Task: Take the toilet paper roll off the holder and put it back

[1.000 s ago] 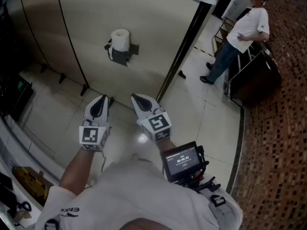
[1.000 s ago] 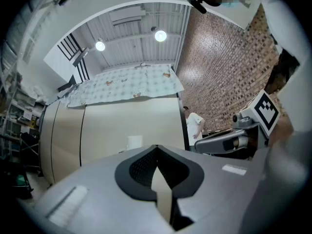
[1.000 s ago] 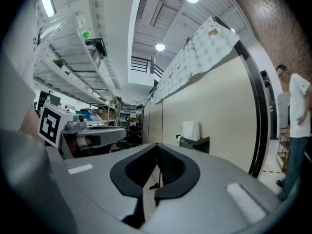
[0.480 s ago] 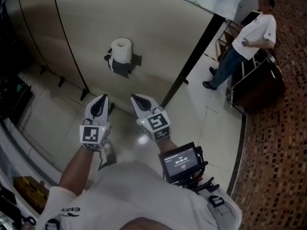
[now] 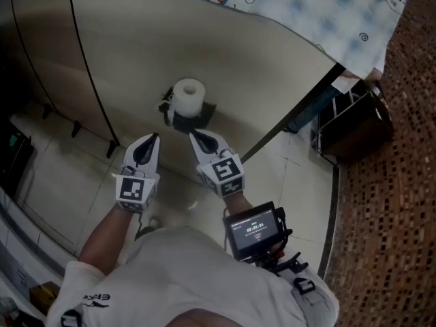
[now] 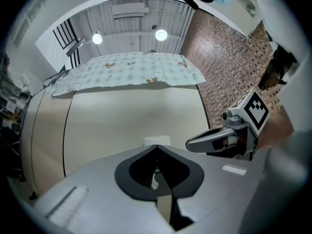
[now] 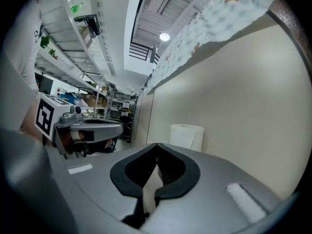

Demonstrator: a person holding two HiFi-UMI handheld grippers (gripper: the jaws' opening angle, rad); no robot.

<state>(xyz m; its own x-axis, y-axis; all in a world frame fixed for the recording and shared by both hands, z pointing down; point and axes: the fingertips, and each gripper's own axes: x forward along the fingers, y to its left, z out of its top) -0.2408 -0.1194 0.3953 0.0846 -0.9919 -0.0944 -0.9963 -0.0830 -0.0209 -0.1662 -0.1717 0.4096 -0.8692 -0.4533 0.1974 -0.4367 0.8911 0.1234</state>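
A white toilet paper roll [image 5: 187, 97] stands upright on a dark holder [image 5: 182, 119] fixed to the beige partition wall. My left gripper [image 5: 151, 137] is shut and empty, a little below and left of the roll. My right gripper [image 5: 192, 135] is shut and empty too, its tip just below the holder. In the right gripper view the roll [image 7: 186, 136] shows just past the closed jaws. In the left gripper view only the roll's top [image 6: 157, 141] peeks over the jaws, and the right gripper [image 6: 189, 144] shows at the right.
The beige partition wall [image 5: 122, 53] carries a patterned cloth [image 5: 300, 12] along its top. A dark cabinet [image 5: 354, 125] stands at the right on a pebbled floor [image 5: 388, 237]. A small screen [image 5: 253, 229] sits on my right forearm. Pale floor tiles [image 5: 61, 182] lie below.
The view has closed in on the wall: the roll now sits nearer and just above both grippers. The person at the right has dropped out of sight behind the cloth. Both grippers stay shut.
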